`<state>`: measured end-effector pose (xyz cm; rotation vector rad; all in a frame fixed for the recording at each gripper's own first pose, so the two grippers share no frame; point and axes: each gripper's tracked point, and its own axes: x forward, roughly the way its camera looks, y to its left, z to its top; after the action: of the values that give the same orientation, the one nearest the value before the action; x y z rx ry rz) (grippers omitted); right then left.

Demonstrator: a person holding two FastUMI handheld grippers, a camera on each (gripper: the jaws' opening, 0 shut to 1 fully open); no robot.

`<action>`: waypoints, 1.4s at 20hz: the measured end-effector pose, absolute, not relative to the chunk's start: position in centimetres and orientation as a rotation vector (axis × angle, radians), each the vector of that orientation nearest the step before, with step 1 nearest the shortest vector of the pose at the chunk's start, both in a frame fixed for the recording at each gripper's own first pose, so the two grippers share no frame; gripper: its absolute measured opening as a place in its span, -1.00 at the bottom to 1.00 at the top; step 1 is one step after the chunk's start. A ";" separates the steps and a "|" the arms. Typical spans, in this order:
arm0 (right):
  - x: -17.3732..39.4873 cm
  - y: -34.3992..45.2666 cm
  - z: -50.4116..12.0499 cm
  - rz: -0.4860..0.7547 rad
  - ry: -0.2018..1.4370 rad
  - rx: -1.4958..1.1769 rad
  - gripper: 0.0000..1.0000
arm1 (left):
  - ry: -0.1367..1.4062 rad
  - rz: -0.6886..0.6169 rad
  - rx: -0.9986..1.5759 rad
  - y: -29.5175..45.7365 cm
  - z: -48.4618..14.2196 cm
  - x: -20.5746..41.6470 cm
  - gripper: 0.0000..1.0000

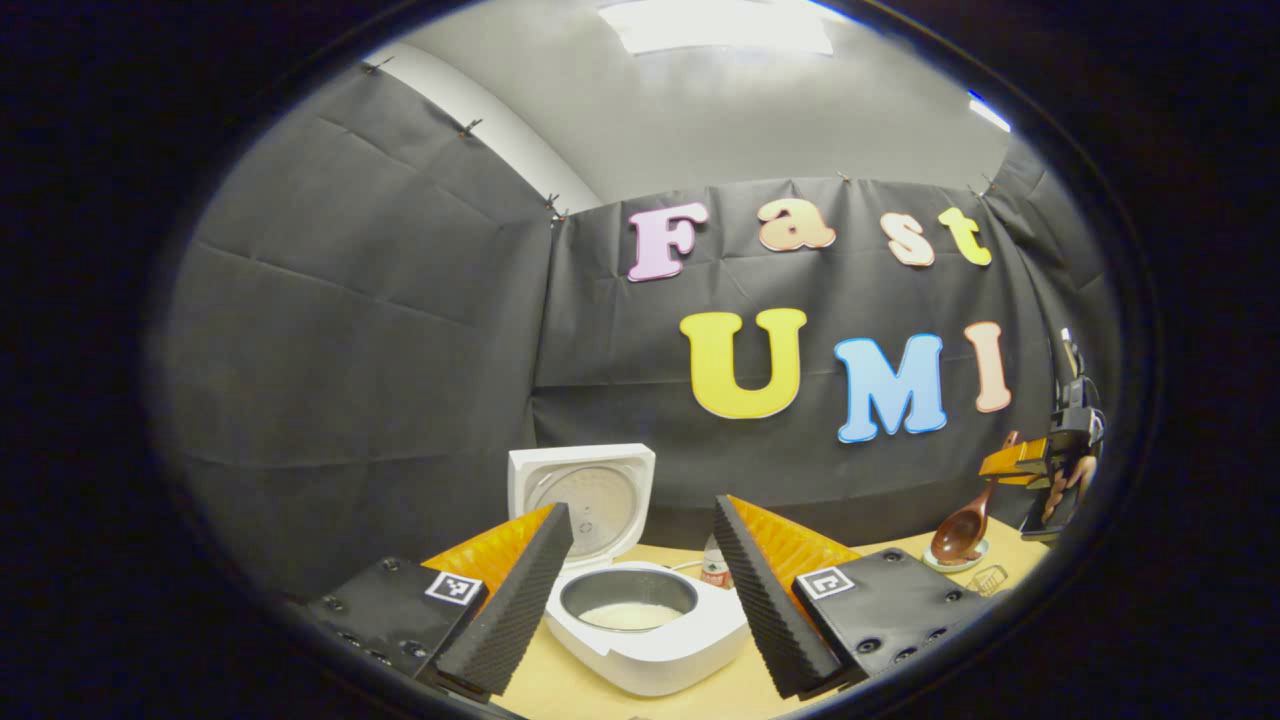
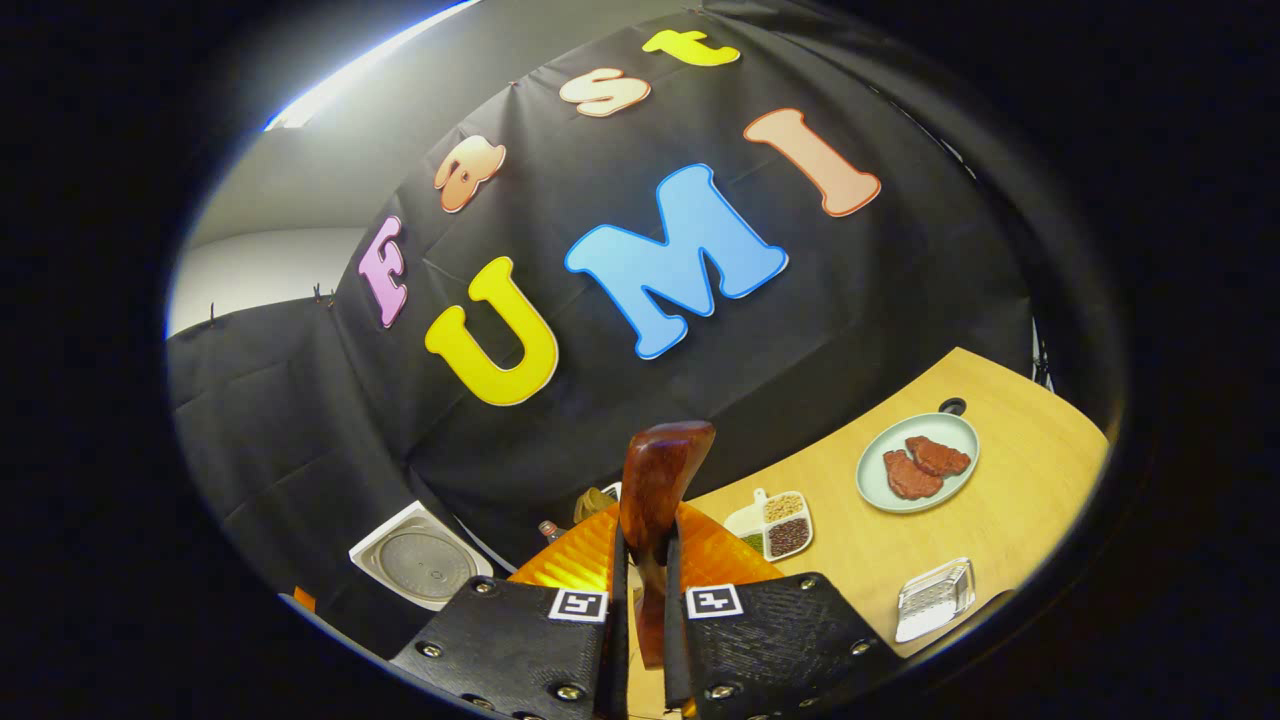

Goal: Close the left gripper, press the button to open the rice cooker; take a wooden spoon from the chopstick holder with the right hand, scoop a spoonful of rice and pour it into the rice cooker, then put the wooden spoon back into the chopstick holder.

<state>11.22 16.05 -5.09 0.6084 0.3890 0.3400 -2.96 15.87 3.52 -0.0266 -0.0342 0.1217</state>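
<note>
Right gripper [image 2: 640, 600] is seen clamped on the wooden spoon [image 2: 655, 500], whose handle is pinched between both fingers. Left gripper [image 1: 640, 590] is held with its fingers spread apart above the rice cooker [image 1: 650, 625]; its lid [image 1: 583, 495] is raised and rice [image 1: 630, 615] is visible inside. Farther off, a plate [image 2: 917, 462] rests on the table [image 2: 1020, 480].

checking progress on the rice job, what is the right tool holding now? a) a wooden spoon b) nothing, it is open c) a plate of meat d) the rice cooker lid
a: in the right gripper view the right tool has both fingers pressed on the handle of the wooden spoon, bowl end up, while the rice cooker stands open with rice inside.
</note>
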 end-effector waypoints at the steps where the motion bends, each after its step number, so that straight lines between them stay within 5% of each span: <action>1: 11.2 14.8 -5.5 0.322 0.391 0.599 -0.72 | -0.034 0.113 -0.018 15.3 3.8 -2.6 0.97; 28: 9.0 0.1 -21.3 -0.009 0.541 0.490 -0.71 | -0.055 0.100 0.031 9.2 6.4 -4.1 0.97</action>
<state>9.03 0.06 -21.30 0.4898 0.5407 -0.0091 -4.13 9.21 6.38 0.0305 -0.0545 0.0995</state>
